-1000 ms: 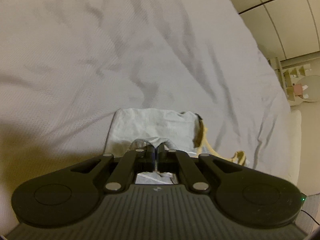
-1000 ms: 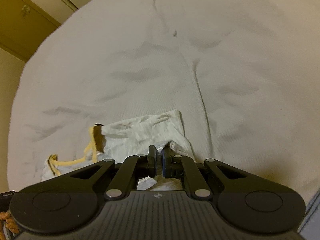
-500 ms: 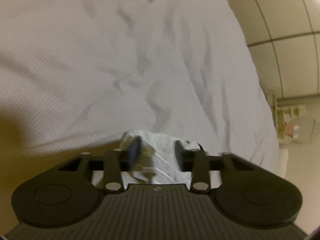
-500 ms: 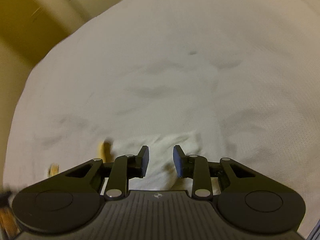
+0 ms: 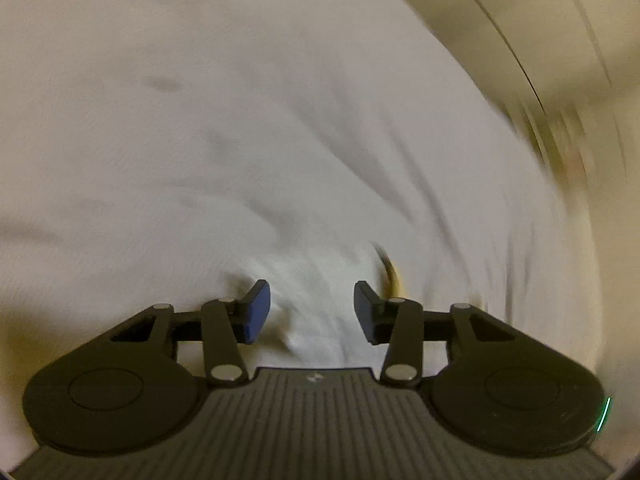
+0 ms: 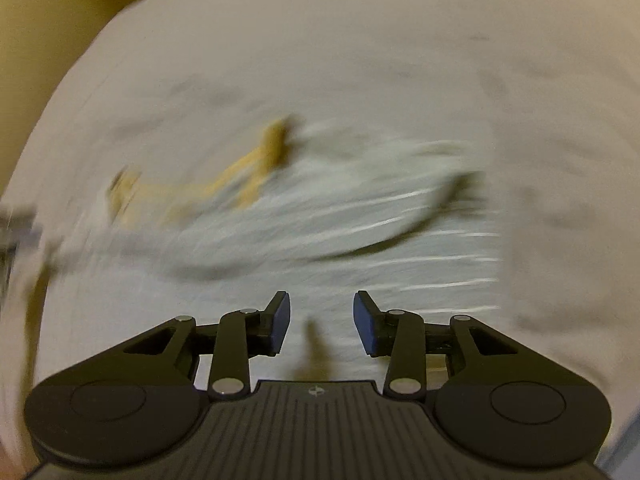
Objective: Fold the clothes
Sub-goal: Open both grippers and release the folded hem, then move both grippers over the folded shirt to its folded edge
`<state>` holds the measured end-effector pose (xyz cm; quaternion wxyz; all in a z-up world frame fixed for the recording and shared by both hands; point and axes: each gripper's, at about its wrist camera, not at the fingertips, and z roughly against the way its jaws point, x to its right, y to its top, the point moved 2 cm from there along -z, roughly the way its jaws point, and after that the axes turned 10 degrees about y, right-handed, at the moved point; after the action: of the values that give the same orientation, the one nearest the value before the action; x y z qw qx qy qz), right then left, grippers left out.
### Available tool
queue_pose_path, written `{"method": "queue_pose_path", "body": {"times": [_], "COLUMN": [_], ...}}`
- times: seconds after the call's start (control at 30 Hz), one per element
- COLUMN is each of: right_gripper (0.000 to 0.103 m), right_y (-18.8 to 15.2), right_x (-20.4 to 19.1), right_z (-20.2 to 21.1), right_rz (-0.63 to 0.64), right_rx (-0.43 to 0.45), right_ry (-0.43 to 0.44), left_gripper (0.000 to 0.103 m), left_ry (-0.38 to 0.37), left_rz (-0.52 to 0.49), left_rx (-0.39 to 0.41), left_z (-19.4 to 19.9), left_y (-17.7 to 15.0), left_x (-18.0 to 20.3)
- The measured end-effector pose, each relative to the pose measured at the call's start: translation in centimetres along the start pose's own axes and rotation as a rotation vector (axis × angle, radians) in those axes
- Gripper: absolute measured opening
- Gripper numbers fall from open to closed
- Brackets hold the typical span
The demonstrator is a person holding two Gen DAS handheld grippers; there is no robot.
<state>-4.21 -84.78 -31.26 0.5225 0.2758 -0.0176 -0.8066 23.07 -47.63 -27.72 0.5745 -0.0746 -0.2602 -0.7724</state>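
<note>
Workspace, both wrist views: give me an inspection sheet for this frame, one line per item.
Surface: white bedsheet, creased, views motion-blurred.
Job's things: white garment with yellow drawstring lying on the sheet, held by neither gripper.
Clutter: nothing seen.
Grippers: left gripper open; right gripper open; both above the garment.
Cables: nothing seen.
Surroundings: beige panelled wall; rest too blurred to tell.
</note>
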Motion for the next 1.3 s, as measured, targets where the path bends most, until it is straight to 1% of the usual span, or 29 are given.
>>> {"method": "queue_pose_path", "body": {"times": [0.1,0.13,0.2,0.23,0.27,0.3,0.33,0.37,0.4,0.43,0.47,0.5,0.57,0.6,0.67,0.77,0.83,0.87,0.93,1.0,1.07,1.1,1.2,1.23,1.3], "right_gripper": [0.039,0.039,0.039,0.039,0.036,0.034,0.033,0.034,0.035,0.035,0.035,0.036,0.036,0.036,0.036,0.037,0.037,0.037,0.036,0.036,0.037,0.037,0.037,0.038,0.041], "right_y": [0.3,0.5,1.8,2.7,3.8,5.0,6.2,7.1,7.8,8.2,8.4,8.1,7.3,6.5,4.7,2.4,1.6,1.5,1.8,3.1,4.5,5.3,7.6,7.9,7.4], "right_x": [-2.6,-3.4,-4.4,-4.7,-5.0,-5.1,-5.3,-5.4,-5.4,-5.3,-5.2,-5.2,-5.3,-5.3,-5.3,-4.9,-4.6,-4.5,-4.4,-3.5,-2.7,-2.2,-0.8,-0.3,0.4], "right_z": [-3.7,-4.9,-7.1,-7.7,-7.8,-7.4,-6.6,-5.4,-4.3,-3.4,-2.6,-2.3,-1.8,-2.0,-2.6,-4.0,-5.1,-5.7,-6.7,-7.0,-7.0,-6.6,-4.8,-3.9,-2.4], "right_rz": [0.095,0.125,0.199,0.238,0.263,0.277,0.29,0.297,0.289,0.27,0.26,0.262,0.27,0.282,0.298,0.288,0.274,0.281,0.305,0.308,0.317,0.323,0.285,0.25,0.212], "right_rx": [-0.112,-0.146,-0.184,-0.178,-0.14,-0.074,0.01,0.112,0.18,0.22,0.242,0.234,0.21,0.179,0.114,0.028,-0.025,-0.046,-0.065,-0.054,-0.037,-0.009,0.1,0.133,0.169], "right_ry": [0.034,0.038,0.004,-0.01,-0.018,-0.024,-0.033,-0.048,-0.061,-0.066,-0.067,-0.06,-0.048,-0.043,-0.034,-0.026,-0.015,-0.018,-0.034,-0.055,-0.085,-0.121,-0.219,-0.229,-0.225], "left_gripper": [0.038,0.038,0.038,0.038,0.038,0.038,0.037,0.035,0.034,0.034,0.034,0.034,0.035,0.036,0.037,0.038,0.038,0.038,0.038,0.038,0.038,0.038,0.038,0.038,0.039], "left_ry": [-0.038,-0.038,-0.019,-0.005,0.013,0.03,0.051,0.081,0.112,0.138,0.142,0.141,0.132,0.129,0.134,0.143,0.168,0.177,0.18,0.184,0.201,0.214,0.288,0.29,0.269], "left_rz": [-0.331,-0.415,-0.544,-0.585,-0.603,-0.621,-0.632,-0.608,-0.552,-0.491,-0.409,-0.348,-0.31,-0.301,-0.355,-0.435,-0.476,-0.491,-0.477,-0.459,-0.408,-0.384,-0.333,-0.325,-0.352], "left_rx": [-0.101,-0.135,-0.193,-0.216,-0.229,-0.243,-0.248,-0.214,-0.165,-0.113,-0.051,0.0,0.049,0.066,0.051,0.025,-0.024,-0.043,-0.035,-0.024,0.021,0.044,0.109,0.121,0.127], "left_z": [-1.1,-1.7,-3.6,-4.6,-5.4,-6.1,-6.8,-7.0,-6.8,-6.5,-5.8,-4.9,-3.5,-2.9,-2.3,-1.6,-2.4,-2.8,-3.1,-3.4,-3.5,-3.6,-2.9,-2.6,-1.9], "left_y": [-3.1,-4.2,-5.6,-5.9,-5.9,-5.8,-5.7,-4.8,-3.7,-2.5,-1.2,-0.3,0.3,0.4,-0.6,-2.1,-2.3,-2.3,-1.4,-0.5,1.4,2.3,4.0,4.0,3.3], "left_x": [4.8,6.0,7.7,8.4,8.3,8.2,8.1,7.9,7.6,7.2,6.6,6.1,5.9,5.7,5.4,4.8,3.9,3.5,2.9,2.4,2.3,2.3,1.9,2.0,2.7]}}
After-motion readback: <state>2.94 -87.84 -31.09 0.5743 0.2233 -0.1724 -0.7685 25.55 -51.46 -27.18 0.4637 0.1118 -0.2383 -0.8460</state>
